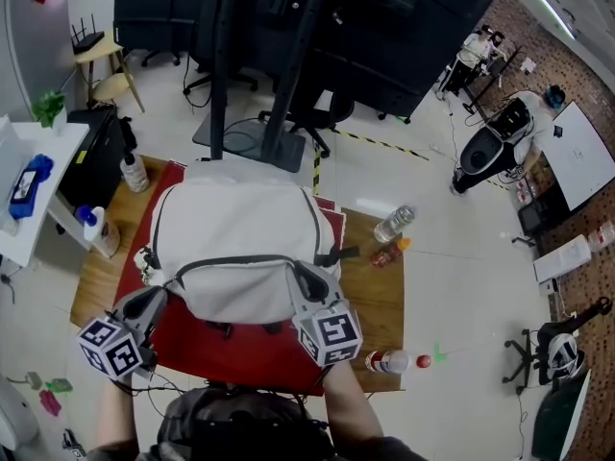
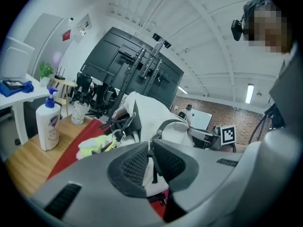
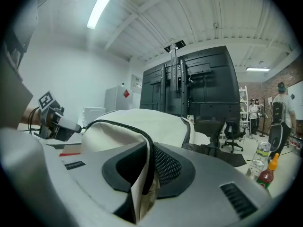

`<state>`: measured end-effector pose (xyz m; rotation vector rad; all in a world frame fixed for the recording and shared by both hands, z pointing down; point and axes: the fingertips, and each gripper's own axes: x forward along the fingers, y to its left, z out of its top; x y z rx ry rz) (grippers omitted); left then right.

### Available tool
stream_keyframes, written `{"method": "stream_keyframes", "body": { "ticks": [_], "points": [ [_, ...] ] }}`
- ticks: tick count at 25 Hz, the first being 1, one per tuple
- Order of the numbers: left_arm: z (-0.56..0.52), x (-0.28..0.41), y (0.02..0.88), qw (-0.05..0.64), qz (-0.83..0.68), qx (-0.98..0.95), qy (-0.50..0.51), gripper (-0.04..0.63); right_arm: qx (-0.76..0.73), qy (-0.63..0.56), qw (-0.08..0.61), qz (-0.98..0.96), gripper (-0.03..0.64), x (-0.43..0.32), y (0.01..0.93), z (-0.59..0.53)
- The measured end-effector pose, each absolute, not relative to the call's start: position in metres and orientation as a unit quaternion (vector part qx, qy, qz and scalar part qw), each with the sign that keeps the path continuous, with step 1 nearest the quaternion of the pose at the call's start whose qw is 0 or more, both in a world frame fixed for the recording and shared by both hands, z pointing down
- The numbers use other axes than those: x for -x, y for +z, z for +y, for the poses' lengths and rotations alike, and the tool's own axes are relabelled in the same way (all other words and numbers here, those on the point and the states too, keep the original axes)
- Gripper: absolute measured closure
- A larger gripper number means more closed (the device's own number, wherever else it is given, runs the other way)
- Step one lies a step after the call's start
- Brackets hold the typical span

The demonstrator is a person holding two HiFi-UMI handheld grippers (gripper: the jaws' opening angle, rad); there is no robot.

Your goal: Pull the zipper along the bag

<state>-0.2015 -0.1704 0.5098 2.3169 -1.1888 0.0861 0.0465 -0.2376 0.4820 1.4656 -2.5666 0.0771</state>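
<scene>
The white backpack [image 1: 235,233] lies on a red cloth [image 1: 240,361] over the wooden table [image 1: 380,296]. Its black zipper [image 1: 240,259] reads as one thin, shut line arcing from the left corner to the right, so the run looks about finished (or, less likely, not yet begun). At the left end, the left gripper [image 1: 159,294] has its jaws almost together on the thin zipper pull [image 2: 154,171]. At the right end, the right gripper [image 1: 309,281] is clamped on a fold of the backpack's fabric beside the zipper.
</scene>
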Motion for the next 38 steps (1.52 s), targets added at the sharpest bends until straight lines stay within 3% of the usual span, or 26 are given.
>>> {"method": "stream_keyframes", "body": {
  "ticks": [17,30,38],
  "points": [
    [-0.149,0.164,0.594,0.328,-0.427,-0.842,0.028,0.538,-0.506,0.049,0.071,-0.858,0.555,-0.053,0.490,-0.234],
    [-0.140,0.164,0.576,0.290,-0.441,-0.848,0.050,0.538,-0.525,0.041,0.071,-0.847,0.555,-0.052,0.482,-0.227],
    [-0.126,0.182,0.556,0.216,-0.487,-0.839,0.110,0.498,-0.537,0.034,0.075,-0.840,0.546,-0.054,0.470,-0.209]
  ]
}}
